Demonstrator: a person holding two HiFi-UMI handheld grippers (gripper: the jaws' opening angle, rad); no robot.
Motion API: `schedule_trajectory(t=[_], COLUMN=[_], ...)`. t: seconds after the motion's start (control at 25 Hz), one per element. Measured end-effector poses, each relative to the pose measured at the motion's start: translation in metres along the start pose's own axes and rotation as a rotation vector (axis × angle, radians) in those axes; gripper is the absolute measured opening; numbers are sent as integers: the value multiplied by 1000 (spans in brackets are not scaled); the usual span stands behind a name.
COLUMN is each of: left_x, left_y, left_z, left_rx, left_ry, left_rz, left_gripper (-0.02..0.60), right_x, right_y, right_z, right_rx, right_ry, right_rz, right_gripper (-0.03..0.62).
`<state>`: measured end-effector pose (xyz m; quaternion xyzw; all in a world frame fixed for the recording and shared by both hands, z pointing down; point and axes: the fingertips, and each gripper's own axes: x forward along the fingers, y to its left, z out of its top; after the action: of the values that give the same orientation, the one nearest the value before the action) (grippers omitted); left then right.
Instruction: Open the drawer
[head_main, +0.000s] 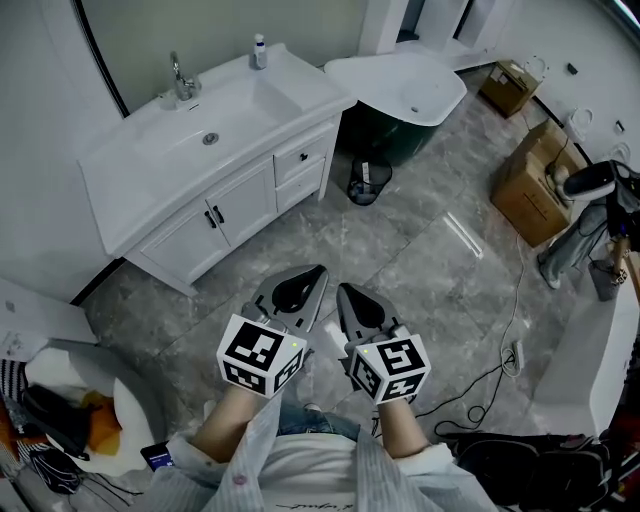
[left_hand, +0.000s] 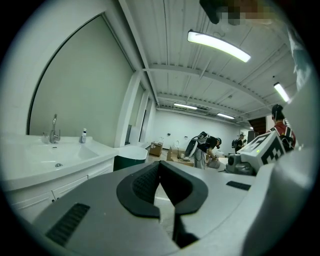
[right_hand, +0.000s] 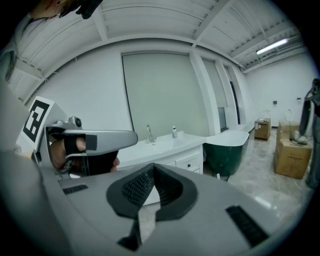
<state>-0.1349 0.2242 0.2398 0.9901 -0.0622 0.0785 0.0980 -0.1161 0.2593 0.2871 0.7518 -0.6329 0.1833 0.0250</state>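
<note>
Fingers (left_hand: 142, 187) of left gripper (head_main: 300, 288) and right gripper (head_main: 358, 308) pressed together, empty. Drawer (head_main: 296, 163) well ahead of them in vanity (head_main: 150, 165); rigid, likely light-sliding; pinch its knob (head_main: 304, 157).

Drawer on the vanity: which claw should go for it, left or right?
Right, probably. Both are shut and well short, but the right claw points nearly at the drawers; the left claw aims toward the tub.

Drawer handle (head_main: 303, 157) too small, indistinct
</note>
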Motion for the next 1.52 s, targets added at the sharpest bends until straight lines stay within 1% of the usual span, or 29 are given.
schedule_trajectory(t=[0.4,0.68,0.92,1.12,1.32,1.52], left_x=[44,60,64,74,97,129], left_y=[64,98,127,144,162,183], left_z=[13,16,18,26,33,33], left_rx=[22,40,28,39,50,51], left_ry=[20,34,32,23,11,16], left_rz=[-28,-46,-39,-33,-16,23], left_gripper=[17,17,17,17,17,17], right_x=[69,109,136,156,179,209], right_y=[-27,-32,-32,-41,-61,-89], right_z=[28,33,37,47,59,63], right_rx=[18,38,36,39,26,25], right_ry=[-16,-9,11,10,1,14], right_rz=[-47,-73,-74,-74,-69,-40], right_gripper=[9,9,9,9,9,9])
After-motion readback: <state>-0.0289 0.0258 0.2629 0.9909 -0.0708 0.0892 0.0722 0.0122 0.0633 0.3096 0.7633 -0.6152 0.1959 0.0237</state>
